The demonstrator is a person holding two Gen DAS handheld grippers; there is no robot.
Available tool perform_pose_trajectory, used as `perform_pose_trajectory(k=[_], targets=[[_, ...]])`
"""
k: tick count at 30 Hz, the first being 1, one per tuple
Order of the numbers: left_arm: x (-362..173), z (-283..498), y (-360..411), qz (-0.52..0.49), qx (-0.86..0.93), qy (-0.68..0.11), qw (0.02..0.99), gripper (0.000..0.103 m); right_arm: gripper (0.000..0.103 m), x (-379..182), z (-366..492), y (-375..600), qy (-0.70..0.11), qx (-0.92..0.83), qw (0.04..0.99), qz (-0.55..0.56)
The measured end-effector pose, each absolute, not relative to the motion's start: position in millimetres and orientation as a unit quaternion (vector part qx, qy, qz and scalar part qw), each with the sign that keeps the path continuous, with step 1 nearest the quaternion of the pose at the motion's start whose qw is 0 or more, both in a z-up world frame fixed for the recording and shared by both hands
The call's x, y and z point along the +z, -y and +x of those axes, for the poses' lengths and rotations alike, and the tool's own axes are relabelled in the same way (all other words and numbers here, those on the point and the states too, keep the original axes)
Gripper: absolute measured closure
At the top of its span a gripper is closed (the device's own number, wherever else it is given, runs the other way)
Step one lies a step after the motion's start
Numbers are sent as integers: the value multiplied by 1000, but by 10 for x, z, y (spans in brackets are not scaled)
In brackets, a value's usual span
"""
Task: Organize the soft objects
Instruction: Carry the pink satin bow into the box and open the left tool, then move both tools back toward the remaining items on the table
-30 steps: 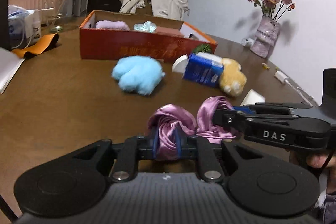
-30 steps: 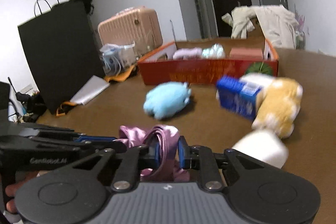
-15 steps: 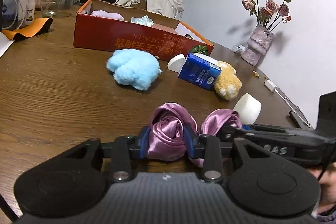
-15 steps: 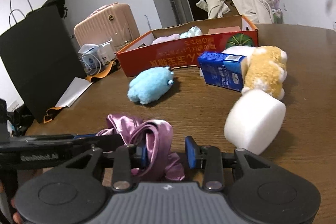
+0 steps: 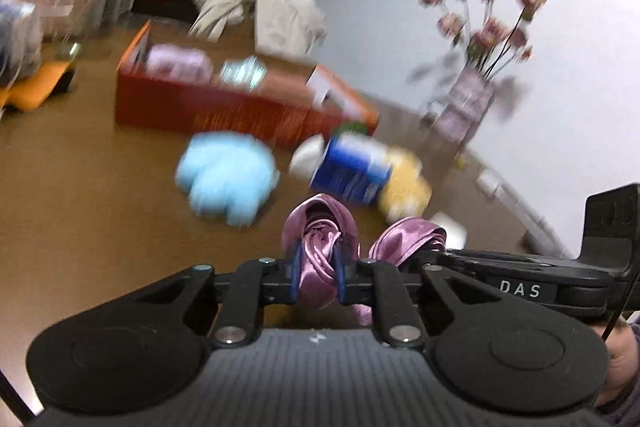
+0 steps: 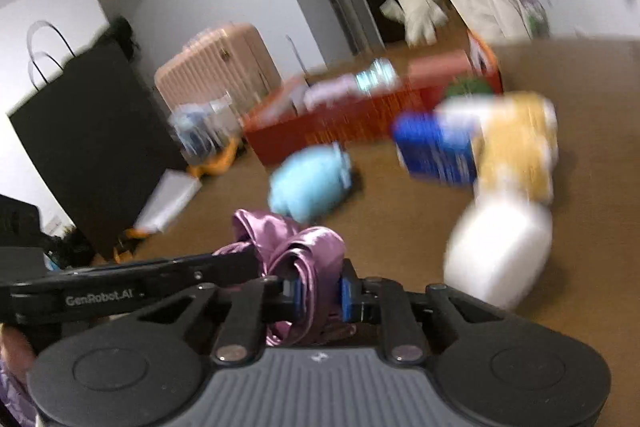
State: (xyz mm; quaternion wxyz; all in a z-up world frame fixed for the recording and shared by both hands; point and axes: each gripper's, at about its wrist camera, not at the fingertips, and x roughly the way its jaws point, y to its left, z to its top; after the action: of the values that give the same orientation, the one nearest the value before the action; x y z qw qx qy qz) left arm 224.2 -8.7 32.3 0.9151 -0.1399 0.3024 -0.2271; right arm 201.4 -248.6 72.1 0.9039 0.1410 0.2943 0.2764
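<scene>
Vase of flowers (image 5: 466, 107), suitcase (image 6: 218, 67), black bag (image 6: 92, 147).

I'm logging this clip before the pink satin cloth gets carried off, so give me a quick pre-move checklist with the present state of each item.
1. Left hand-held gripper shut on the pink satin cloth: ok, its pads pinch a bunched fold.
2. Right hand-held gripper shut on the same cloth: ok, fabric is clamped between its blue pads.
3. Cloth clear of the table: cannot tell, the underside is hidden behind the grippers.
4. Red box has free room: cannot tell, it already holds a few items and the frames are blurred.
5. Way to the box free: not ok, the blue plush toy and blue carton lie in between.
</scene>
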Motion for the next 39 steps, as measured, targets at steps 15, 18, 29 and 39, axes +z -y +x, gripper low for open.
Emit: perform_pose_trajectory(k=[15,18,29,39], targets=[[566,5140,597,-185,-179,-358,898,87,86,1242,5015,2522,-340,253,905,-42],[294,5432,699,-167,-145,-409,885,84,85,979,5205,2334,-359,226,897,-119],[487,5194,613,-104,-146,-388,904,68,38,1053,5112,2292,-355,203,894,-184],[1398,4122,327,-46,-115,-291,949,51,36,2047,4151,2840,-265,195,931,-155]])
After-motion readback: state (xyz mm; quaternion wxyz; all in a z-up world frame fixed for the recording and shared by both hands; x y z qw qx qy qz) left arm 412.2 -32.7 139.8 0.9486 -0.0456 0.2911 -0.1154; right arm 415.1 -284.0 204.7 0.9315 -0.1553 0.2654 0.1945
